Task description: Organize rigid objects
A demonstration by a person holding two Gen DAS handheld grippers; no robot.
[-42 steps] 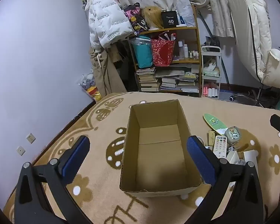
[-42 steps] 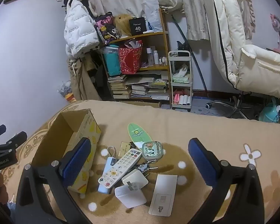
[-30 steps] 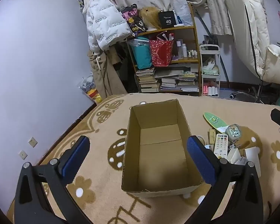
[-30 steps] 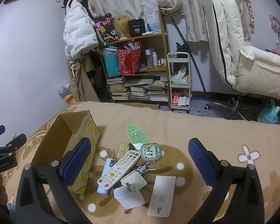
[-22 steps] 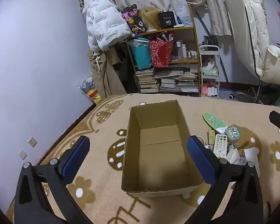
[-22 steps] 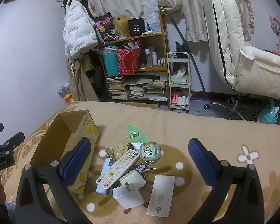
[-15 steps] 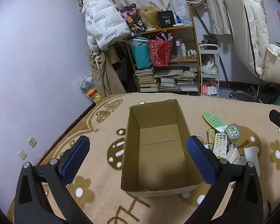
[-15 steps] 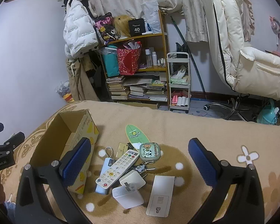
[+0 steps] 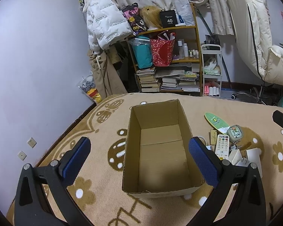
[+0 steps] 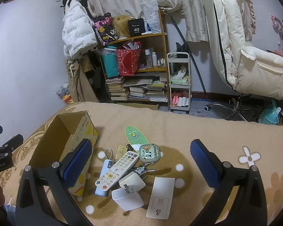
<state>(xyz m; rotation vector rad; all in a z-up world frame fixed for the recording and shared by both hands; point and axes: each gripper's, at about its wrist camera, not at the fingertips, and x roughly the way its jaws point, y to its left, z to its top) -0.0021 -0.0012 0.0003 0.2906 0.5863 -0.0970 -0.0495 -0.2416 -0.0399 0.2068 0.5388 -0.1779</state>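
Observation:
An empty open cardboard box [image 9: 161, 190] [image 10: 79, 131] sits on the tan patterned blanket. My left gripper [image 9: 141, 158] hangs open above and in front of it, holding nothing. Right of the box lies a pile: a white remote [image 10: 117, 170] [image 9: 222, 146], a pale blue power bank [image 10: 103, 177], a green cartoon case [image 10: 149, 153], a green oval tag [image 10: 134, 136], keys with a charm [image 10: 141, 169], two white chargers [image 10: 127, 197] and a flat white card [image 10: 161, 197]. My right gripper [image 10: 141, 162] hovers open above this pile.
A cluttered wooden shelf [image 10: 141, 66] with books and bags, a small white cart [image 10: 180, 82] and a white padded chair [image 10: 245, 66] stand beyond the blanket. A wall [image 9: 28, 75] with sockets runs along the left. The right gripper's tip [image 9: 282, 120] shows in the left view.
Both views have drifted only slightly. No object has moved, and both grippers stay open.

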